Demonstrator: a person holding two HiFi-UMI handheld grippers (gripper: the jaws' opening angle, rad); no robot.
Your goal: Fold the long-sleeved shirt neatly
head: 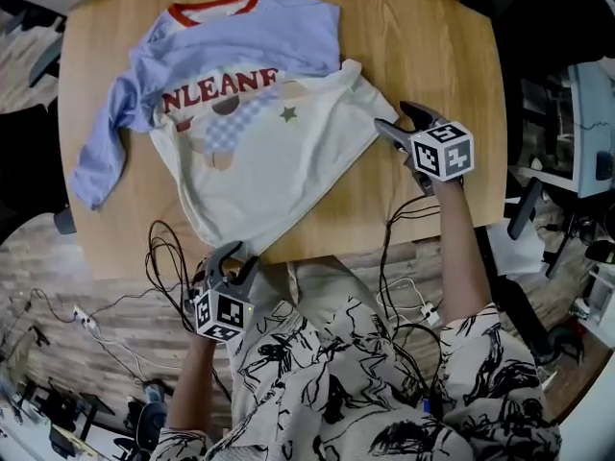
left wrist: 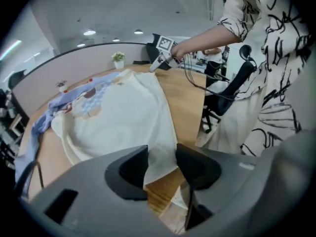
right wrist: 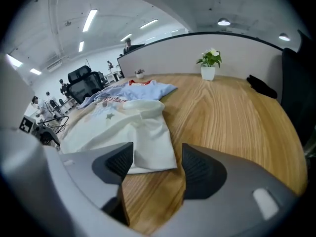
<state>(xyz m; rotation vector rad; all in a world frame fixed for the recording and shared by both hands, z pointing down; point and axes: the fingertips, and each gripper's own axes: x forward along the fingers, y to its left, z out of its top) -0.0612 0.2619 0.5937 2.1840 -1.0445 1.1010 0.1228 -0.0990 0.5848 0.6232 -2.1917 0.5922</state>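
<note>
Shirt [head: 259,152] lies flat on the counter [head: 423,46], red collar at 12 o'clock and hem toward me at 6. One blue sleeve [head: 288,51] is already laid across the chest. The other sleeve [head: 101,152] trails loose at 9 o'clock, so the fold's only partly done, I'd say.

Left tool [head: 231,255] sits at the shirt's 6 o'clock, right at the counter's near edge. Its jaws are apart w/ the hem corner lying between them. Prob not pinched yet, though the cloth is thin and that view is tight.

Right tool [head: 396,123] is at the shirt's 3 o'clock, jaws wide apart and holding nothing. The cream side corner lies just ahead of them, w/ bare wood under the pads.

Step in hand, as I read it: getting a hold on two edge corners for the next fold.

Next move needs both tools to close on a single layer of cloth, not the counter. Then lift together, keeping the edge taut so the body doesn't bunch. The 9 o'clock sleeve needs tucking in too.
</note>
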